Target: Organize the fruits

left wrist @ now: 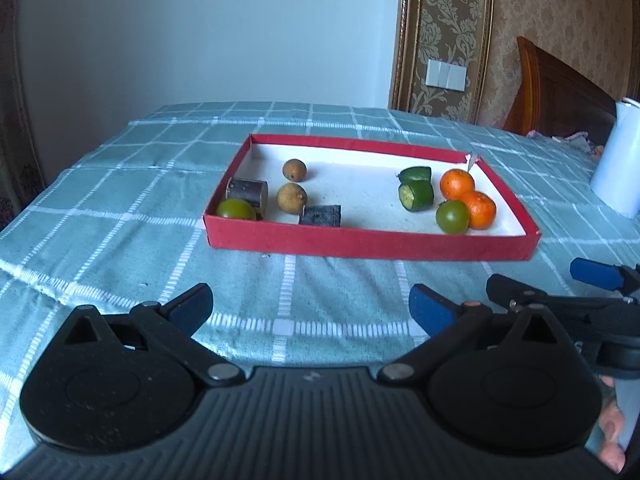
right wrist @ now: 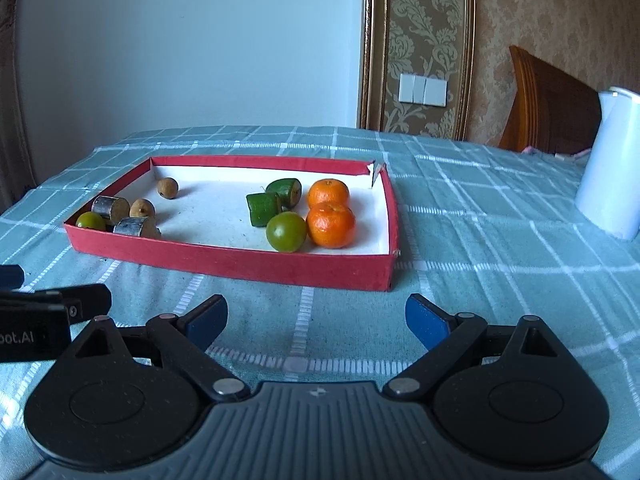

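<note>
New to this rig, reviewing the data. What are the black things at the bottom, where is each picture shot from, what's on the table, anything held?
No robot: a person holds two hand grippers, each with a fisheye camera looking along its fingers. The black parts are the left gripper and right gripper, both open and empty, hovering short of the red tray on a checked cloth. In the tray: two oranges, two green round fruits, two green cut pieces, two brown round fruits, two dark cylinders. A white jug stands at the right.
</note>
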The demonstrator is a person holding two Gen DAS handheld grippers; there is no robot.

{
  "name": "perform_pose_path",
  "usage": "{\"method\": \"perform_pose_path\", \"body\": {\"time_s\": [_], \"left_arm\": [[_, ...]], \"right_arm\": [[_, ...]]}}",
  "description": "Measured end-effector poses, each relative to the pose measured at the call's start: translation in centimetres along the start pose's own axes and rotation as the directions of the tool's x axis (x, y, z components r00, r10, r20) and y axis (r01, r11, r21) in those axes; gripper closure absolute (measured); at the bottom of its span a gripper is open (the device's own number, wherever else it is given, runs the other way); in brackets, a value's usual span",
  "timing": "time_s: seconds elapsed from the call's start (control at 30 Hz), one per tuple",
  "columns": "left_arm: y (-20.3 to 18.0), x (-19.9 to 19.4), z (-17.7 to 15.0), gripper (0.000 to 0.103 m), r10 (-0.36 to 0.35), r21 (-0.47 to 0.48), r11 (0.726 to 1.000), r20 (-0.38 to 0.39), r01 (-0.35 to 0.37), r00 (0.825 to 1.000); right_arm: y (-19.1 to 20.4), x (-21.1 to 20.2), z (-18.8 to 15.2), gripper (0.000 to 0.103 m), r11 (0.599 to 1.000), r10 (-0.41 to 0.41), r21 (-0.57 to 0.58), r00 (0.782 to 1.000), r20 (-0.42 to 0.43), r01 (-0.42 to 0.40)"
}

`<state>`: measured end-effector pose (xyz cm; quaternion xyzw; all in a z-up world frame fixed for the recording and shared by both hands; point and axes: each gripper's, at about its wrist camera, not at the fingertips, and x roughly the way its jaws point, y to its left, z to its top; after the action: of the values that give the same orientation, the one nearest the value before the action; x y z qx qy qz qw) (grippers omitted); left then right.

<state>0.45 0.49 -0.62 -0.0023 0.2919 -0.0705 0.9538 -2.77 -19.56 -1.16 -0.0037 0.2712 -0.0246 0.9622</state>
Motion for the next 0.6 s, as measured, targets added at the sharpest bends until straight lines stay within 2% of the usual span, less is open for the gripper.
{"method": "perform_pose_path", "body": {"time_s": [0.6], "left_arm": [[-0.8,-0.95,0.45,0.0,0.003,0.025,1.0,0.019,-0.003,1.0]], "right_arm": [[-0.12,-0.67,0.31,0.007,1.0,0.005,0.013,1.0,0.023,-0.006]]}}
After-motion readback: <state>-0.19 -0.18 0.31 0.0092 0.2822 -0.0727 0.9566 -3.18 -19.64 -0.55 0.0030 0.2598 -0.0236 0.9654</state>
